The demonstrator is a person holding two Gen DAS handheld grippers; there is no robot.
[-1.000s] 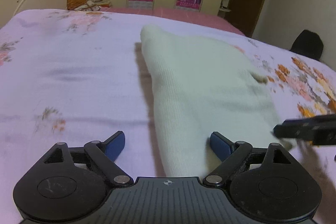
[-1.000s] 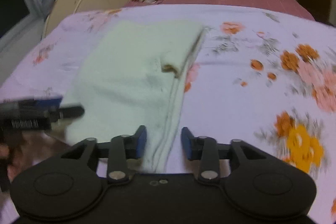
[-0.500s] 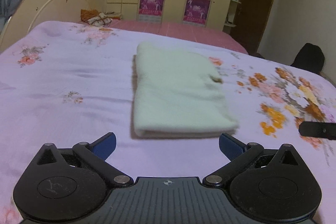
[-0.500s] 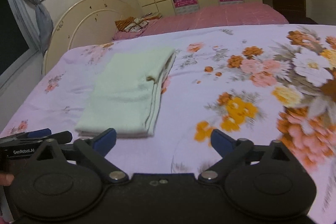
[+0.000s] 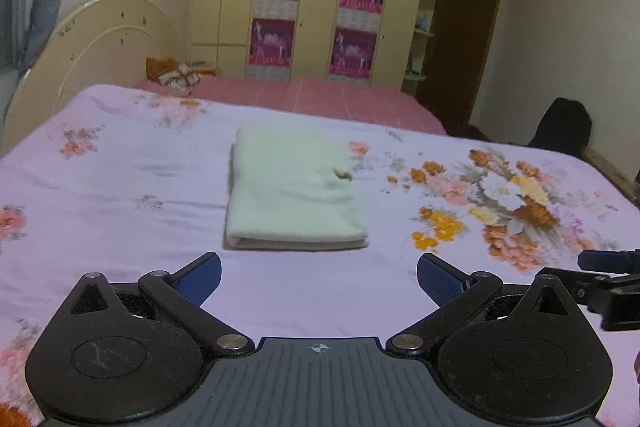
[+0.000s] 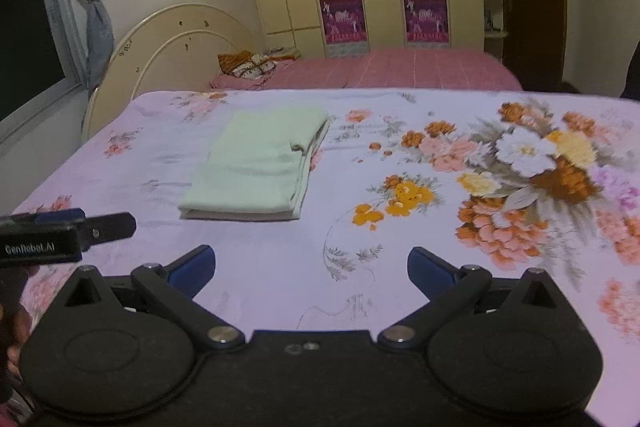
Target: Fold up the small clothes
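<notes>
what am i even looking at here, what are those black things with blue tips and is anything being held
Those are two handheld grippers; a person carries one in each hand, each with a camera looking forward along its jaws. One picture is from the left gripper, the other from the right gripper. The blue tips are the finger pads. Both sets of jaws stand wide open and hold nothing. Ahead, on the flowered bedsheet, lies a pale green folded garment, apart from both grippers.

right hand-held gripper (image 5: 612,283) cut off (frame edge), garment (image 5: 294,193) blurred
</notes>
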